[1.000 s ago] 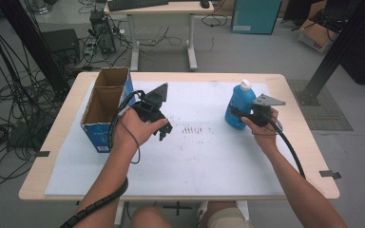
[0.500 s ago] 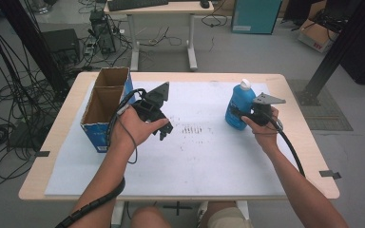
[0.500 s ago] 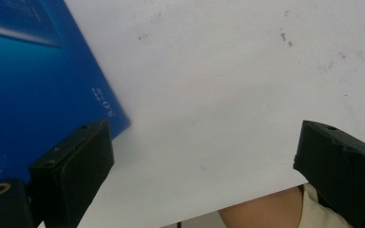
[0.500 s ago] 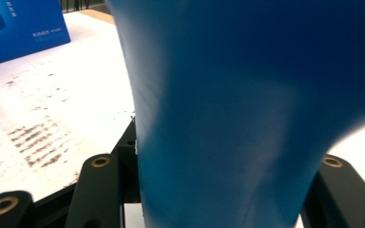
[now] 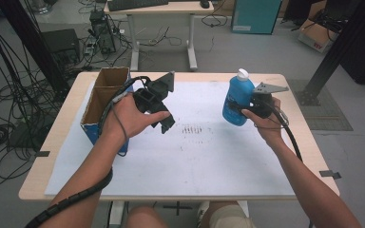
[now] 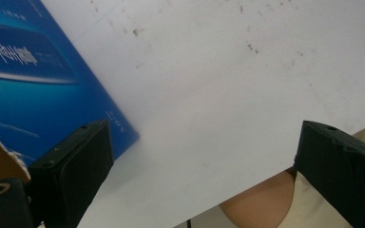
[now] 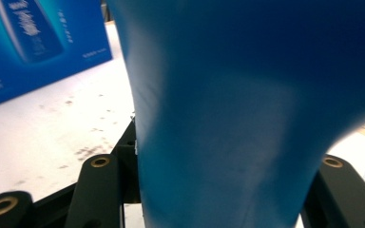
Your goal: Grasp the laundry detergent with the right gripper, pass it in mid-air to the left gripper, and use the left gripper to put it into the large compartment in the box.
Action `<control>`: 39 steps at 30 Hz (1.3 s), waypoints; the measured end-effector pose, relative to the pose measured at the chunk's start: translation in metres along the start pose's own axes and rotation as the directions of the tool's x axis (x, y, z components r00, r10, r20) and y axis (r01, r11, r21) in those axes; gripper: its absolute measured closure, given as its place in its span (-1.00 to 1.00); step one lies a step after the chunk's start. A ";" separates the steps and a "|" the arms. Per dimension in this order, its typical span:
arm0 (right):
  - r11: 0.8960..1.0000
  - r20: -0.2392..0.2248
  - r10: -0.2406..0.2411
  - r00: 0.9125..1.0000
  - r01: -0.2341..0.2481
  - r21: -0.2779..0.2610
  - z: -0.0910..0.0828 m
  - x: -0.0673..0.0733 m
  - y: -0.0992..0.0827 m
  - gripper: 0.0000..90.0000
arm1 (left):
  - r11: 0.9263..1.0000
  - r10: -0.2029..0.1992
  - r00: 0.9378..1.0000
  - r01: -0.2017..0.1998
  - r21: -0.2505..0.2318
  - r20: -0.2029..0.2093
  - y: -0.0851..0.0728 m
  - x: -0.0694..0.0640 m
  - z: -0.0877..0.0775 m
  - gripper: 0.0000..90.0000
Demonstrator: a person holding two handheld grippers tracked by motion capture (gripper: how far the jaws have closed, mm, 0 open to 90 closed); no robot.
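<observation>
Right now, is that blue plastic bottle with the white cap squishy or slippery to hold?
Probably a little of both. The blue plastic bottle with the white cap looks smooth and glossy, so it might slide. The right gripper clamps its body without any visible denting, so it seems fairly stiff. It is tall and narrow, so it could tip when set down.

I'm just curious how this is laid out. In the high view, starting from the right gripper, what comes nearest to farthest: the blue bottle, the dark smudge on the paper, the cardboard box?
From the right gripper:
1. Blue bottle, clamped in it.
2. Dark smudge, mid-table.
3. Cardboard box, far left edge.
</observation>
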State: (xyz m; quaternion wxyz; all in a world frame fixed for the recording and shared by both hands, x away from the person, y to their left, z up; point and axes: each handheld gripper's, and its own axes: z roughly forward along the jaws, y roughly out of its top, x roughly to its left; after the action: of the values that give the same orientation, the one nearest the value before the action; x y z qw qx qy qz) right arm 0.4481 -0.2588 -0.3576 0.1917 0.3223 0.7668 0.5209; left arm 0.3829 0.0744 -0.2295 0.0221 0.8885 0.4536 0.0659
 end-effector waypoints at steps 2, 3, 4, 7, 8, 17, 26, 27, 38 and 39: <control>1.000 -0.013 0.009 1.000 -0.009 0.008 -0.003 0.003 0.005 0.01 | 1.000 0.025 1.000 -0.025 -0.002 -0.004 0.001 0.000 -0.006 -0.87; 1.000 -0.020 0.014 1.000 -0.014 0.012 -0.005 0.004 0.008 0.01 | 0.999 0.033 0.999 -0.033 -0.008 -0.004 0.001 0.000 -0.010 -0.87; 1.000 -0.028 0.013 1.000 -0.013 0.015 -0.008 0.006 0.012 0.01 | 0.999 0.044 0.999 -0.044 -0.012 -0.007 0.001 0.001 -0.014 -0.87; 1.000 -0.039 0.015 0.999 -0.014 0.021 -0.014 0.012 0.021 0.00 | 0.998 0.056 0.998 -0.056 -0.035 -0.005 0.001 0.003 -0.023 -0.87; 1.000 -0.049 0.007 0.999 -0.005 0.025 -0.016 0.014 0.026 0.00 | 0.997 0.064 0.998 -0.065 -0.035 -0.007 0.002 0.005 -0.026 -0.87; 0.998 -0.171 -0.048 0.984 0.052 0.020 -0.015 0.042 0.062 0.00 | 0.986 0.161 0.986 -0.162 -0.044 -0.030 0.007 0.014 -0.054 -0.87; 0.993 -0.325 -0.084 0.942 0.106 0.050 0.011 0.067 0.080 0.00 | 0.960 0.270 0.961 -0.273 -0.055 -0.066 0.023 0.020 -0.075 -0.87; 0.991 -0.341 -0.096 0.935 0.122 0.055 0.015 0.069 0.081 0.00 | 0.958 0.275 0.959 -0.279 -0.058 -0.067 0.024 0.020 -0.076 -0.87; 0.977 -0.476 -0.143 0.868 0.200 0.072 0.050 0.092 0.080 -0.01 | 0.922 0.377 0.923 -0.382 -0.059 -0.080 0.033 0.024 -0.089 -0.87; 0.977 -0.485 -0.140 0.863 0.200 0.073 0.053 0.094 0.080 -0.01 | 0.921 0.381 0.921 -0.385 -0.057 -0.078 0.032 0.024 -0.090 -0.87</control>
State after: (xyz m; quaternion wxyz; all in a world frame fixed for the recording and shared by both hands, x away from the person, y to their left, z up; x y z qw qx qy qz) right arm 0.4371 -0.1381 -0.3001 0.0225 0.1262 0.8458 0.5179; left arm 0.4104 0.0728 -0.1351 0.0256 0.9560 0.2689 0.1143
